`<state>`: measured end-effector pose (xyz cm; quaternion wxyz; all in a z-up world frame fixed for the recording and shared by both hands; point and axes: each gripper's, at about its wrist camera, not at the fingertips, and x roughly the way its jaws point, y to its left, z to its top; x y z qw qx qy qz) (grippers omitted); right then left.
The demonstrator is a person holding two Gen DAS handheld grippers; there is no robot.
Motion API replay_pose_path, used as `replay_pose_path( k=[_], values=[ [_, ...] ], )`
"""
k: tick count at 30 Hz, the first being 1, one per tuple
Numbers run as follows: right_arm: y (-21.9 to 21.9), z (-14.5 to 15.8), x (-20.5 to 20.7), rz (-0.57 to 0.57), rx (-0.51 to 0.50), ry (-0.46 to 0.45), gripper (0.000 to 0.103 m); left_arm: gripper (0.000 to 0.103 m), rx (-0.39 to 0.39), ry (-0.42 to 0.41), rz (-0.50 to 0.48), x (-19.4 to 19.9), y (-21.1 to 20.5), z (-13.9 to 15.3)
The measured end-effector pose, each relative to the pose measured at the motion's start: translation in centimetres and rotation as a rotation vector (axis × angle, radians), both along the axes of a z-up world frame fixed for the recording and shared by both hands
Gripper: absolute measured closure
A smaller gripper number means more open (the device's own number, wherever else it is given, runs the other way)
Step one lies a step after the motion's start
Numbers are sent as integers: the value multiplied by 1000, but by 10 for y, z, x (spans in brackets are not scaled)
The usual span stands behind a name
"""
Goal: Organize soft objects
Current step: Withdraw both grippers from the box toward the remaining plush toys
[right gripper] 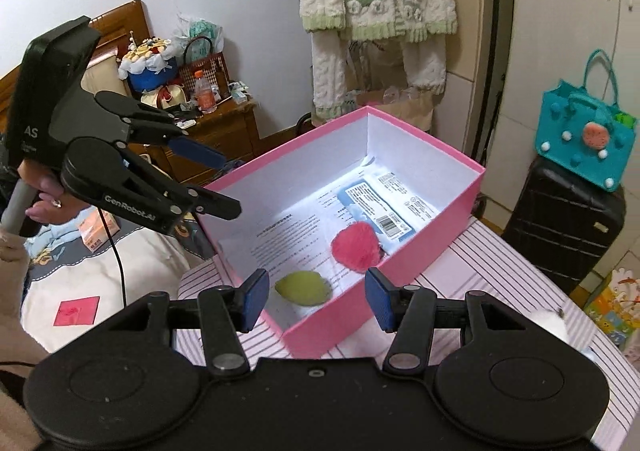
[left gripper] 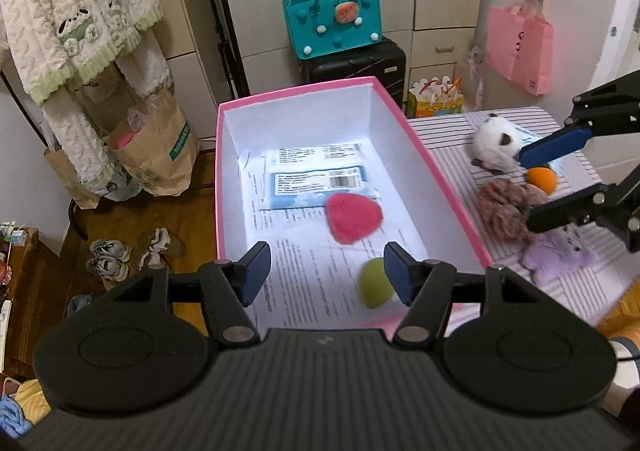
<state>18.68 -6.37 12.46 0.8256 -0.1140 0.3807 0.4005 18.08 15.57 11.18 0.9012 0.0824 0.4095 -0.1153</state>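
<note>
A pink box stands open on a striped cloth. Inside it, on printed papers and a blue packet, lie a red fuzzy heart and a green soft ball. To the right of the box lie a white panda plush, an orange ball, a brown fluffy piece and a purple plush. My left gripper hangs open above the box's near end, holding nothing. My right gripper is open and holds nothing, above the plush pile.
A teal felt bag sits on a black suitcase behind the box. A pink bag hangs at right. Fleece garments hang at left over paper bags. Shoes lie on the floor. A wooden cabinet stands by the bed.
</note>
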Motion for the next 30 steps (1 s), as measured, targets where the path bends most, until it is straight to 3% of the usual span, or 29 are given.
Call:
replay_pose_path(
  k=[8,13,30],
  values=[
    [-37,16,-52,-31,2,-81,45,38,9,-58,-52,-46,-16,19],
    [-64,13,-77,-71,15,-107,44,37,-42,-53,-93,-64,-30,15],
    [-133,-34,-122,-186,36,-33,39,35,-130,-15,-315,-82,-111,-15]
  ],
)
